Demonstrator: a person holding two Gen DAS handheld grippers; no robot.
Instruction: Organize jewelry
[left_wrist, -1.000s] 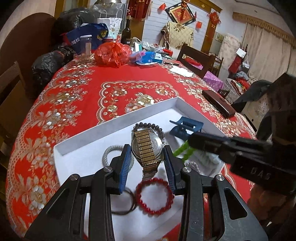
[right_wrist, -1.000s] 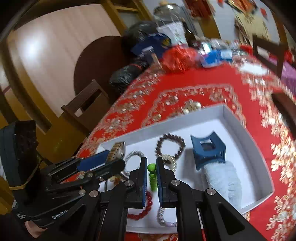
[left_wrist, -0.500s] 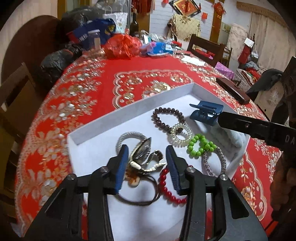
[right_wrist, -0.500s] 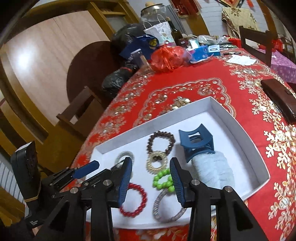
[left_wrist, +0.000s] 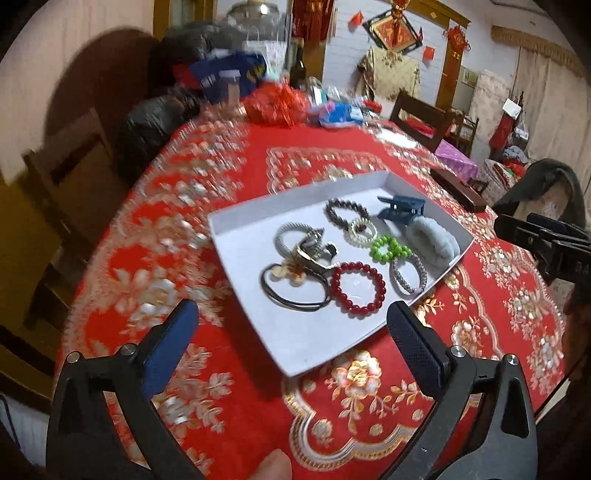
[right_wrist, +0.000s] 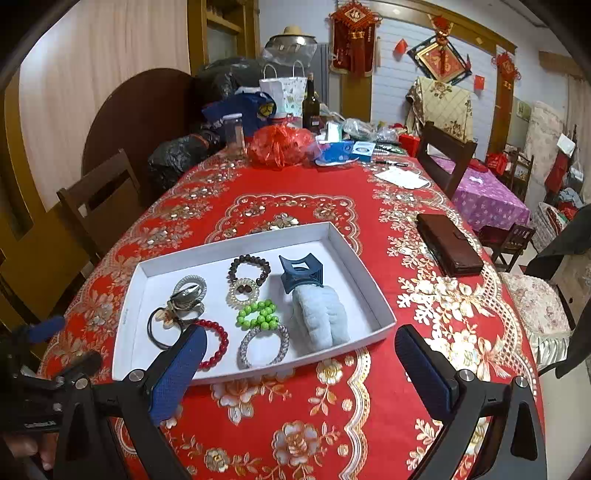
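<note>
A white tray (left_wrist: 255, 216) (right_wrist: 351, 254) lies on the red tablecloth. In it lie a gold watch (left_wrist: 314, 251) (right_wrist: 186, 295), a red bead bracelet (left_wrist: 357, 288) (right_wrist: 218, 343), a green bead bracelet (left_wrist: 389, 249) (right_wrist: 258, 314), a dark bead bracelet (right_wrist: 249, 267), a blue hair clip (left_wrist: 400, 208) (right_wrist: 301, 273), a pale fluffy scrunchie (right_wrist: 321, 314) and several hair ties. My left gripper (left_wrist: 293, 341) is open and empty, held back in front of the tray. My right gripper (right_wrist: 299, 363) is open and empty, also in front of the tray.
A brown wallet (right_wrist: 448, 249) lies right of the tray. A red bag (right_wrist: 280, 146), a bottle (right_wrist: 310, 105), a jar (right_wrist: 233, 129) and clutter stand at the table's far end. Wooden chairs (right_wrist: 99, 199) stand around the table.
Both grippers let go, the left of the watch and the right of the green bracelet, which now lie in the tray. Both opened wide and pulled back from the tray.
</note>
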